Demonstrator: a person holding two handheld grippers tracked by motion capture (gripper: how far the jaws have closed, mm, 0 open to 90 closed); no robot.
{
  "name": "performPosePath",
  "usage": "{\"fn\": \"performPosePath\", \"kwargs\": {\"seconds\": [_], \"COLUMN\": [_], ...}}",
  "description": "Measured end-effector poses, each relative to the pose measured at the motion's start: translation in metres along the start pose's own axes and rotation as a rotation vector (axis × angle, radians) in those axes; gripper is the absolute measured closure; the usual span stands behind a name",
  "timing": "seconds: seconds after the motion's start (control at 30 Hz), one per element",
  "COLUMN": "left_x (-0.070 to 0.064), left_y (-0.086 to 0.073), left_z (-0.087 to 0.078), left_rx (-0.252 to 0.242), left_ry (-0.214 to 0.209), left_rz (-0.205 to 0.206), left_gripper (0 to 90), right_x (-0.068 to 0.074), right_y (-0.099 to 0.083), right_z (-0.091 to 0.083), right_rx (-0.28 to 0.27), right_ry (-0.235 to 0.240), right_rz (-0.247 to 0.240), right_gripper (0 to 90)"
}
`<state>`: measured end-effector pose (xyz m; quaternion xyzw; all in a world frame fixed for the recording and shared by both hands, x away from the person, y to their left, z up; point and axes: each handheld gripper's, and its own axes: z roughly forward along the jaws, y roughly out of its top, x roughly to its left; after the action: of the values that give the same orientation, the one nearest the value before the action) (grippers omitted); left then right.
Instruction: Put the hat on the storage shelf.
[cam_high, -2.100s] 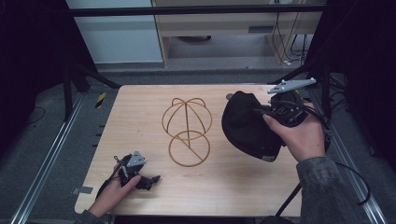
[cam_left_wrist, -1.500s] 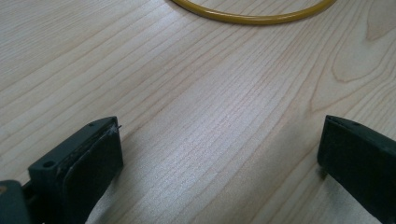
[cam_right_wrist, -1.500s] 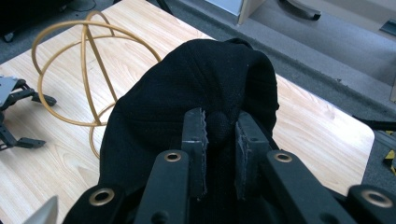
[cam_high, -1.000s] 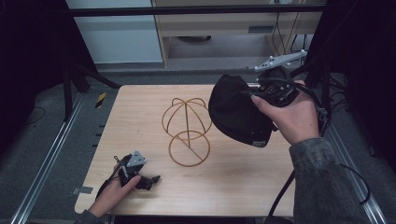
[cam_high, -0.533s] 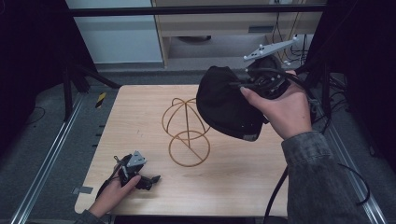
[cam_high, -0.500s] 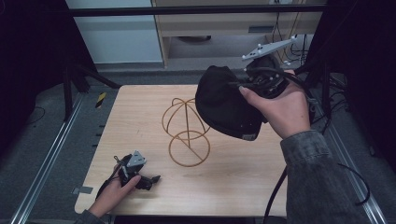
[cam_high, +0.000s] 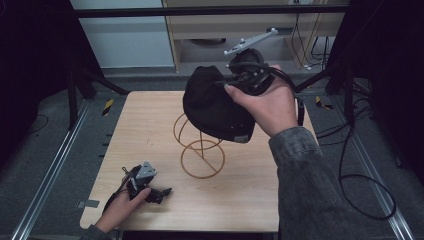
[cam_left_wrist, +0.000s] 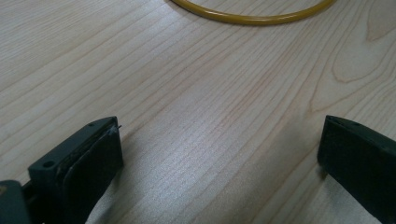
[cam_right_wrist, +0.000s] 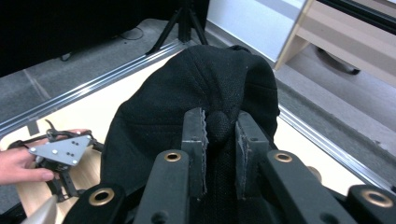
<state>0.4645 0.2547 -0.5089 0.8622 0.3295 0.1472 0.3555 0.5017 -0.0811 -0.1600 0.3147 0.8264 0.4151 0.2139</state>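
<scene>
A black cap (cam_high: 212, 105) hangs in the air over the top of the yellow wire stand (cam_high: 200, 150), hiding the stand's dome. My right gripper (cam_high: 227, 85) is shut on the cap's top button; in the right gripper view the cap (cam_right_wrist: 196, 93) bulges between the two fingers (cam_right_wrist: 194, 135) of the right gripper (cam_right_wrist: 219, 128). My left gripper (cam_high: 162, 192) rests on the table's near left corner, open and holding nothing; its left gripper view shows the jaws wide apart over bare wood, with the stand's base ring (cam_left_wrist: 252, 16) ahead.
The wooden table (cam_high: 150, 130) stands on a metal frame with rails along both sides. A cable (cam_high: 345, 165) trails from my right gripper past the table's right edge. Shelving and a cabinet (cam_high: 210, 30) stand beyond the far edge.
My right gripper has carried the cap up and to the left, from the table's right side to above the wire stand. The left gripper has stayed put.
</scene>
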Motion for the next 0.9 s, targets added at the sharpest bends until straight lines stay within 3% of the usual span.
{"fn": "performPosePath", "kwargs": {"seconds": [0.13, 0.57, 0.9], "left_x": [0.0, 0.0, 0.0], "left_y": [0.0, 0.0, 0.0], "left_z": [0.0, 0.0, 0.0], "left_rx": [0.0, 0.004, 0.0], "left_ry": [0.0, -0.002, -0.002], "left_rz": [0.0, 0.002, 0.0], "left_gripper": [0.0, 0.0, 0.0], "right_x": [0.007, 0.02, 0.02], "right_y": [0.009, 0.022, 0.014], "right_z": [0.009, 0.032, 0.04], "right_rx": [0.015, 0.046, 0.032], "right_ry": [0.015, 0.059, 0.071], "right_rz": [-0.027, -0.053, -0.04], "right_gripper": [77.1, 76.9, 76.9]}}
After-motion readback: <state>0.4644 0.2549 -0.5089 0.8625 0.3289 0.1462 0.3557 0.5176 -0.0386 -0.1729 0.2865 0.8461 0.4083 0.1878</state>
